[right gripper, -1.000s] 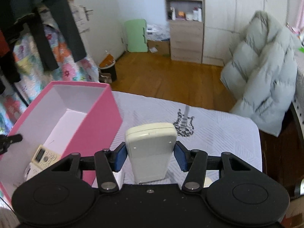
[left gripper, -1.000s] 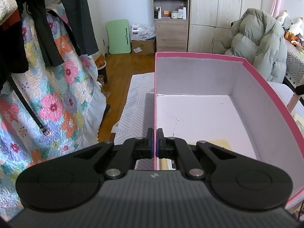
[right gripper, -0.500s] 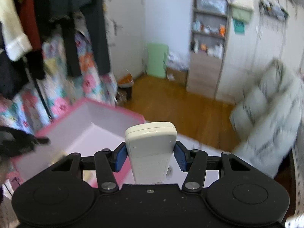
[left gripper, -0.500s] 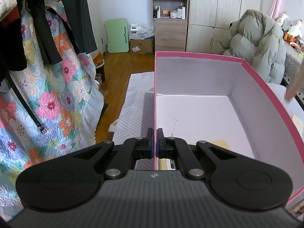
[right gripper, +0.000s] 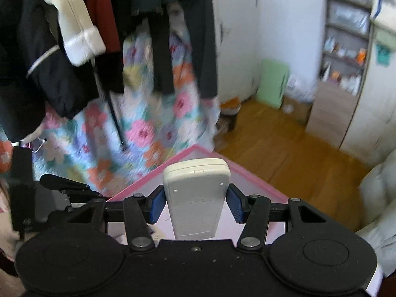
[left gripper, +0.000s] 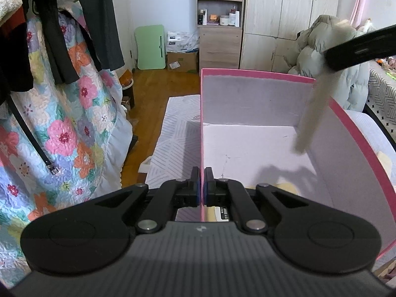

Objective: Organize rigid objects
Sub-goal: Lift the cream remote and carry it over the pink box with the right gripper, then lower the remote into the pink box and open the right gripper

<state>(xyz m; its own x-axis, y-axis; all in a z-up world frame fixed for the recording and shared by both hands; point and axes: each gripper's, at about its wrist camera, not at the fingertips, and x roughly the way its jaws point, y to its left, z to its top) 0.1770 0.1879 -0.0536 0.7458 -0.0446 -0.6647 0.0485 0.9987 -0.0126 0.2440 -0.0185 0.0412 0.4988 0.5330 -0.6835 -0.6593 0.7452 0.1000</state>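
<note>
A pink box (left gripper: 255, 104) with a pale inside stands open on the bed. My left gripper (left gripper: 201, 185) is shut on its left wall near the front. My right gripper (right gripper: 195, 205) is shut on a cream remote control (right gripper: 195, 198), back side up. In the left wrist view that remote (left gripper: 311, 113) hangs tilted over the box's right side, blurred, with the right gripper's black body (left gripper: 358, 49) above it. Another remote (left gripper: 221, 212) with a small screen lies in the box's near corner, mostly hidden behind my left fingers.
Hanging dark clothes (left gripper: 74, 24) and a floral quilt (left gripper: 61, 128) are at the left. A patterned sheet (left gripper: 173, 143) covers the bed beside the box. A grey puffer jacket (left gripper: 329, 57), wooden cabinets (left gripper: 284, 19) and a shelf unit (left gripper: 219, 5) stand behind.
My right gripper carried the cream remote left and up, from the bed beside the box to above the box's inside. My left gripper stays clamped on the box wall.
</note>
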